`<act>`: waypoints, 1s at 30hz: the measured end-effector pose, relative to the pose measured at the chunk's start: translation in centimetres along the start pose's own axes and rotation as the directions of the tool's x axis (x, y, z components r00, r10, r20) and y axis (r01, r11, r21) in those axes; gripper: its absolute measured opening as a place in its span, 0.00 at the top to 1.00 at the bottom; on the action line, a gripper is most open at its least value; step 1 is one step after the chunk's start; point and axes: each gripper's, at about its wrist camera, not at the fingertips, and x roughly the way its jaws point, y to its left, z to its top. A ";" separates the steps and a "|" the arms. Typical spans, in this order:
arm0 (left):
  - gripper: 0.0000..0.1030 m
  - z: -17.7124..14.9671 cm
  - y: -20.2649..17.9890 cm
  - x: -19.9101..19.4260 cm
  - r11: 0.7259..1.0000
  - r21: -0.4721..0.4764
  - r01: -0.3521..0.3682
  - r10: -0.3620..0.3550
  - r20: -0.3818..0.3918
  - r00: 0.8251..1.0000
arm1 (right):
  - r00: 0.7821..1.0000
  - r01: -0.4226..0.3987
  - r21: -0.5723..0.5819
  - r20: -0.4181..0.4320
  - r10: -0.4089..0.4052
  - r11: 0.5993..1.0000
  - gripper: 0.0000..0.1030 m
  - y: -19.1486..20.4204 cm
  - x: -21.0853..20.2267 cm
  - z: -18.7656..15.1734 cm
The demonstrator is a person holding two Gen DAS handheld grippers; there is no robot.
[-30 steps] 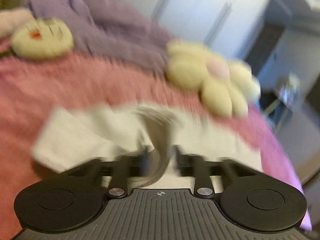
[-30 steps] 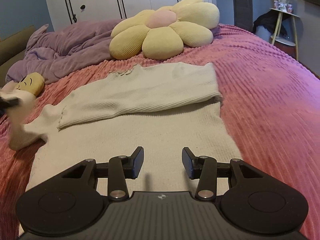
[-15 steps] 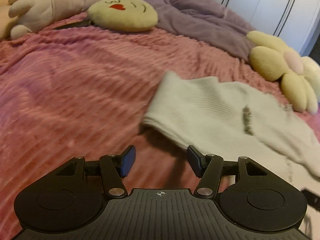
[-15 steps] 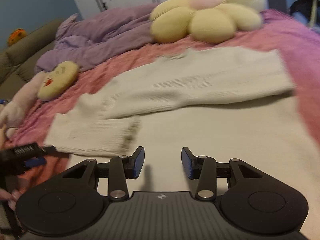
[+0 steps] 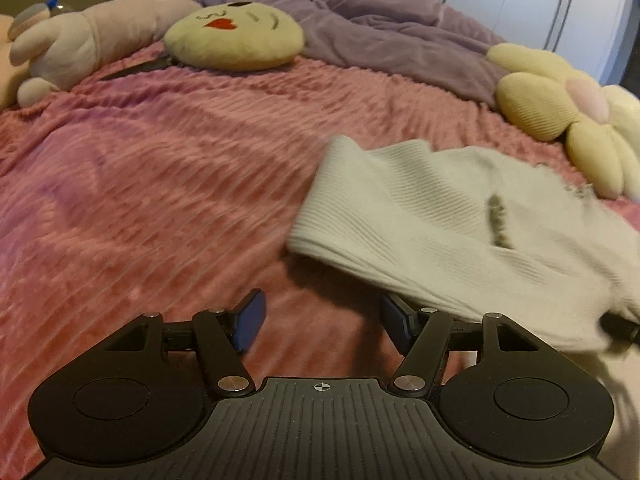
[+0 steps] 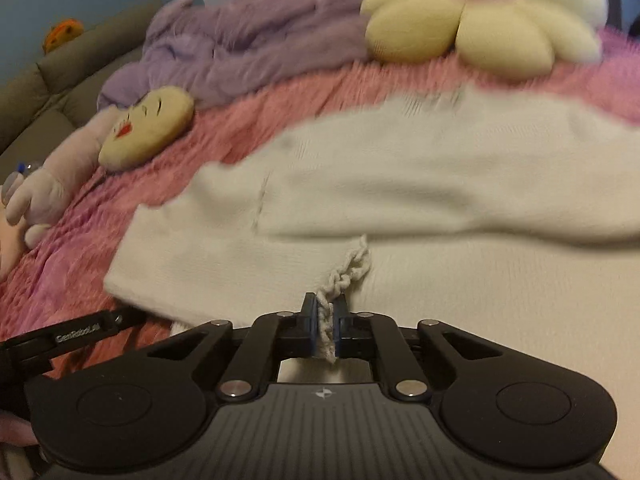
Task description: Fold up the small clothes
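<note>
Left gripper [image 5: 322,322]: jaws wide apart, nothing between them, hovering over bare pink bedspread [image 5: 160,200]. Blue pads visible on the inner faces. Right-hand jaw tip tucked just under the near folded edge of the cream knitted sweater [image 5: 432,220] — contact with the fabric cannot be told.

Right gripper [image 6: 325,330]: jaws together, clamped on the frayed cuff edge of the sweater [image 6: 440,200]; a strip of cream knit pinched between the pads and trailing out ahead of the tips.

Sweater position, from the left wrist view: ahead and to the right of the jaws, a folded sleeve lying across the body, ribbed surface up. From the right wrist view: spread directly ahead of and beneath the jaws, filling the centre and right; sleeve end extending ahead-left onto the bedspread [image 6: 80,240]. Picture blurred here.

Beyond the jaws, well apart from the sweater: kiss-face cushion [image 5: 236,36], pale pink plush toy [image 5: 80,48], lilac blanket [image 5: 380,20]. Flower cushion [image 5: 568,108] far ahead-right, near the sweater's far edge. Left gripper body [image 6: 60,340] — visible at the left edge of the right wrist view.
</note>
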 end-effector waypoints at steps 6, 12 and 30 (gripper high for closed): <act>0.34 0.0 -3.7 0.2 0.995 0.063 0.076 -0.075 -0.019 0.997 | 0.925 0.318 -0.097 0.249 -0.287 0.943 0.94 -2.6 -4.7 1.5; 0.34 -0.4 -7.1 1.9 0.985 0.111 0.131 -0.122 -0.079 0.989 | 0.897 0.411 -0.010 0.186 -0.402 0.912 0.93 -9.4 -4.6 1.7; 0.31 1.8 -8.6 2.0 0.990 0.113 0.084 -0.080 -0.047 0.996 | 0.888 0.379 0.004 0.280 -0.365 0.925 0.95 -12.4 -5.3 3.4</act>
